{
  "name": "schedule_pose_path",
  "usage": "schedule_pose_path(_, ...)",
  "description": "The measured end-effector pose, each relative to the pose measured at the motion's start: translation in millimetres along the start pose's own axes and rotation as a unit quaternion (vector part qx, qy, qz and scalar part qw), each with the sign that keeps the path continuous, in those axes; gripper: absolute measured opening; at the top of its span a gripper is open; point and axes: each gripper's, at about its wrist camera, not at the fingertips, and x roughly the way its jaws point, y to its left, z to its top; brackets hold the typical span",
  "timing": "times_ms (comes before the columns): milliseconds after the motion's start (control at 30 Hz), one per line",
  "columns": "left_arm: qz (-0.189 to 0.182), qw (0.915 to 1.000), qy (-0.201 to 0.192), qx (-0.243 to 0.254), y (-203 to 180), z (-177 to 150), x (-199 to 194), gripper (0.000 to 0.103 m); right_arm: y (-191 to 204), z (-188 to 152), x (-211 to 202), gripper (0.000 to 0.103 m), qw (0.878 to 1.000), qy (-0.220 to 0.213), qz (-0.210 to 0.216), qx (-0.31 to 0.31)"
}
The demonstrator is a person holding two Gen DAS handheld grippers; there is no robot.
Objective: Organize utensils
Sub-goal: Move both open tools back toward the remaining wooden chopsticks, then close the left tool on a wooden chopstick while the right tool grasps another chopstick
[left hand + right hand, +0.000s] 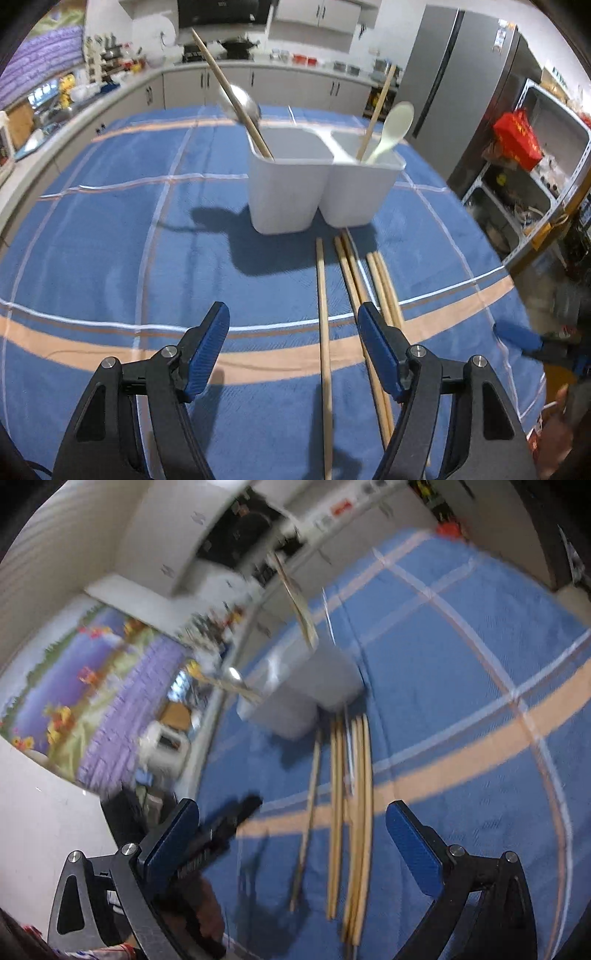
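Note:
Two white bins (288, 192) stand side by side on the blue checked cloth. The left bin holds a wooden chopstick (229, 92) and a metal spoon (242, 105). In the right bin (358, 192) are another chopstick (376, 114) and a white spoon (391, 129). Several loose chopsticks (323, 314) lie on the cloth in front of the bins. My left gripper (292, 310) hangs open just above them, holding nothing. In the blurred right wrist view, my right gripper (292, 806) is open and empty over the same chopsticks (354, 794), with the bins (317, 686) beyond.
The table's right edge (509, 288) drops to the floor, with a metal rack (517, 192) and a fridge (450, 74) beyond it. Kitchen counters (110, 92) run behind the table. A blue finger (517, 336) of the right gripper shows at the right.

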Motion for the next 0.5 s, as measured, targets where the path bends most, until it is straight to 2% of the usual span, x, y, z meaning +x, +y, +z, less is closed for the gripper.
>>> schedule_pose_path(33,-0.003,1.0000,0.006,0.004,-1.9,1.8,8.2,0.068,-3.6,-1.9,5.5,0.102,1.000,0.008,-0.013,-0.004)
schedule_pose_path(100,-0.005,0.9996,0.021,0.021,-8.3,5.8,25.6,0.061,-4.5,-3.8,22.7,0.100,0.997,0.023,-0.070,-0.033)
schedule_pose_path(167,-0.006,0.9988,0.031,0.038,-13.7,8.8,36.8,0.049,-2.4,-5.2,31.0,0.099,0.991,0.025,-0.118,-0.061)
schedule_pose_path(233,-0.002,0.9976,0.042,0.055,-19.8,10.3,49.3,0.042,-0.1,-6.3,40.0,0.097,0.982,0.030,-0.164,-0.087)
schedule_pose_path(300,-0.003,0.9962,0.056,0.067,-24.4,10.5,61.7,0.030,-1.1,-6.3,49.1,0.090,0.975,0.034,-0.196,-0.100)
schedule_pose_path(367,0.003,0.9953,0.066,0.071,-26.3,9.8,69.4,0.014,-2.2,-7.4,51.3,0.082,0.968,0.037,-0.220,-0.111)
schedule_pose_path(400,0.007,0.9954,0.060,0.074,-27.1,10.0,69.5,0.011,-2.1,-7.8,54.8,0.080,0.964,0.039,-0.232,-0.122)
schedule_pose_path(433,0.005,0.9952,0.064,0.075,-27.2,10.3,70.2,0.007,-0.4,-9.8,54.7,0.073,0.962,0.041,-0.235,-0.129)
schedule_pose_path(467,0.004,0.9951,0.064,0.075,-27.0,11.0,69.8,0.007,0.7,-10.1,58.4,0.067,0.961,0.043,-0.237,-0.136)
schedule_pose_path(500,0.003,0.9950,0.064,0.076,-26.8,11.6,69.2,0.007,2.2,-10.7,60.1,0.065,0.958,0.043,-0.242,-0.145)
